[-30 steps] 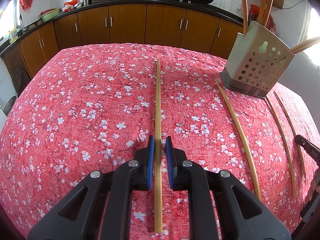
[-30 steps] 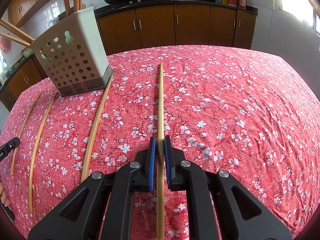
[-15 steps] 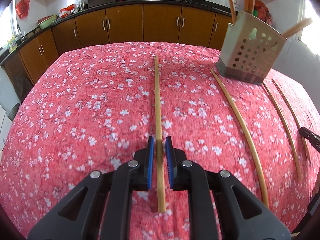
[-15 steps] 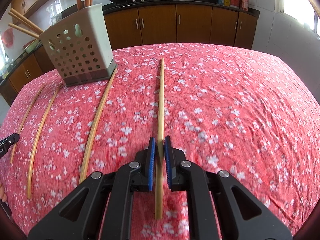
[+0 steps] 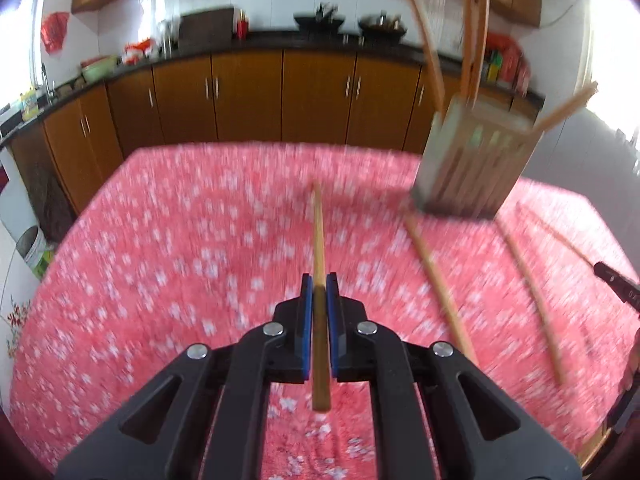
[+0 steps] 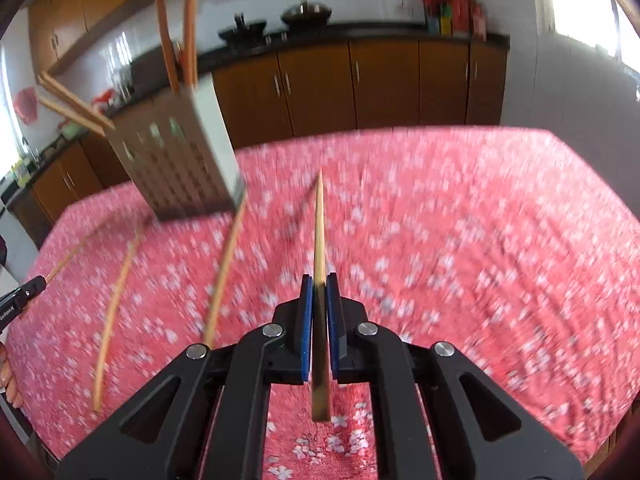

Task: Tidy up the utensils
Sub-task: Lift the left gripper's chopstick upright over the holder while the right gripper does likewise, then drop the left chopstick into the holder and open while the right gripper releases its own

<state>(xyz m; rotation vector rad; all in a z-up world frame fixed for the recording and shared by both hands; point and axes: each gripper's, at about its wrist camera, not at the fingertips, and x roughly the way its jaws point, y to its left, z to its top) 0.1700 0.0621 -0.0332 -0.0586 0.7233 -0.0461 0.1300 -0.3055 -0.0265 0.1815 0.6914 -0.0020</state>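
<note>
In the left wrist view my left gripper (image 5: pixel 319 280) pinches a bamboo chopstick (image 5: pixel 318 232) between its blue pads, jaws still tightening, and the stick hangs lifted above the red floral cloth (image 5: pixel 160 260). My right gripper (image 6: pixel 319 280) likewise grips a second chopstick (image 6: pixel 319 224), its jaws closing tight, with the stick raised off the cloth. A perforated grey utensil holder (image 5: pixel 472 168) (image 6: pixel 180 164) stands at the back with several chopsticks sticking out of it. Both views are blurred by motion.
Loose chopsticks lie on the cloth between the two grippers (image 5: pixel 436 280) (image 5: pixel 532 292) (image 6: pixel 224 264) (image 6: pixel 116 304). The other gripper's tip shows at each view's edge (image 5: pixel 616 284) (image 6: pixel 20 296). Brown kitchen cabinets (image 5: pixel 280 100) line the far wall.
Both grippers have risen and tilted up, each lifting its chopstick off the cloth. The pads have squeezed tighter on the sticks.
</note>
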